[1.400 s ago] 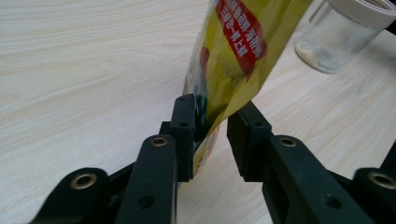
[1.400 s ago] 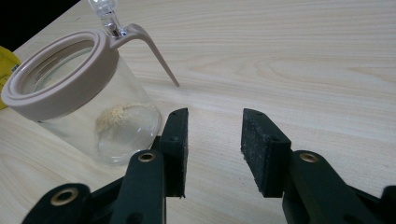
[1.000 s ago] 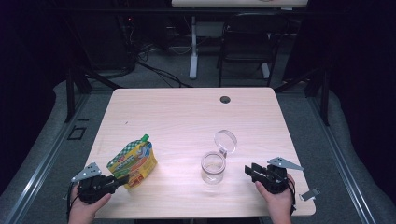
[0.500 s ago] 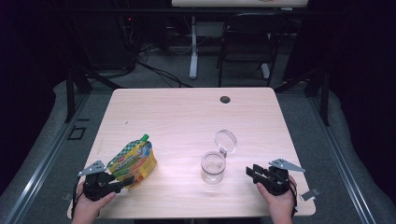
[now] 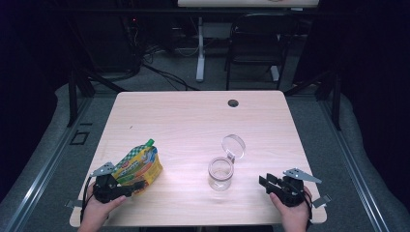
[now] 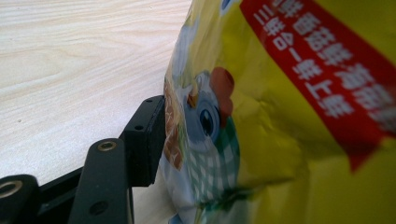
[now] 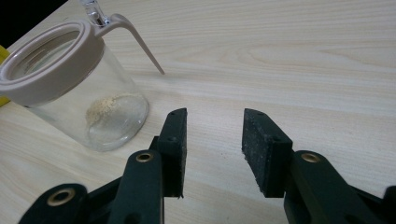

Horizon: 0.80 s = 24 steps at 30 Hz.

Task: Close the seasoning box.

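Observation:
A yellow snack pouch (image 5: pixel 140 166) with a green spout leans at the table's front left. My left gripper (image 5: pixel 131 185) sits at its lower end. Its jaws have just been opening and now stand wide, with the pouch (image 6: pixel 280 116) between them. One pad (image 6: pixel 145 140) lies right beside the foil; the other is hidden behind the pouch. A clear glass jar (image 5: pixel 221 174) stands at the front centre with its hinged lid (image 5: pixel 233 145) flipped back. A little pale powder (image 7: pixel 105 106) lies in the jar (image 7: pixel 79 84). My right gripper (image 7: pixel 212 140) stands open and empty, right of the jar.
The wooden table (image 5: pixel 193 121) has a round cable hole (image 5: pixel 233 103) near its far edge. A chair (image 5: pixel 256 48) and desk legs stand beyond the table. Both hands rest near the front edge.
My left gripper has shifted slightly right along the pouch's lower end and its jaws have spread apart. The pouch, the jar and my right gripper have stayed in place.

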Each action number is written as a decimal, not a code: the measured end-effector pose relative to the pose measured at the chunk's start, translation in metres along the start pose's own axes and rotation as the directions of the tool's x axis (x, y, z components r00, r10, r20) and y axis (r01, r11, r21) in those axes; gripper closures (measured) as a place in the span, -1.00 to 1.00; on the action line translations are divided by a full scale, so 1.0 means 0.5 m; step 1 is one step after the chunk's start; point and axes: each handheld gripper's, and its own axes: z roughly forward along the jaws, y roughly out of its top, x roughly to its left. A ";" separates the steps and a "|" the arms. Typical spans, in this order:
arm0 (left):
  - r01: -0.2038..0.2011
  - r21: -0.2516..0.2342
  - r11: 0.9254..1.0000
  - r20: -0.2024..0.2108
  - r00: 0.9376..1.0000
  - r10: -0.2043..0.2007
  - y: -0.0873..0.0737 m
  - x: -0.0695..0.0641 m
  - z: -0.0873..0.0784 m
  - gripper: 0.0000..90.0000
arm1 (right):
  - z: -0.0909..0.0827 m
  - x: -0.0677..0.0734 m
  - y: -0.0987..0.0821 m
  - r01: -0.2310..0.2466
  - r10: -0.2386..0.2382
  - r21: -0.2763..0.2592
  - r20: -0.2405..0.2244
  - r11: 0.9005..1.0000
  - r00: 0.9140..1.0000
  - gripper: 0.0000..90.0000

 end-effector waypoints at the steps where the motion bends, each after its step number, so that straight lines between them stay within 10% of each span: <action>1: 0.000 -0.002 1.000 0.002 1.000 0.000 0.001 0.000 0.002 -0.03 | -0.001 -0.001 -0.001 0.001 -0.001 0.003 0.006 1.000 1.000 0.35; 24: 0.022 -0.010 1.000 0.033 0.999 -0.022 0.006 0.011 0.019 0.07 | -0.013 -0.007 -0.012 -0.016 0.016 0.004 0.023 1.000 1.000 0.32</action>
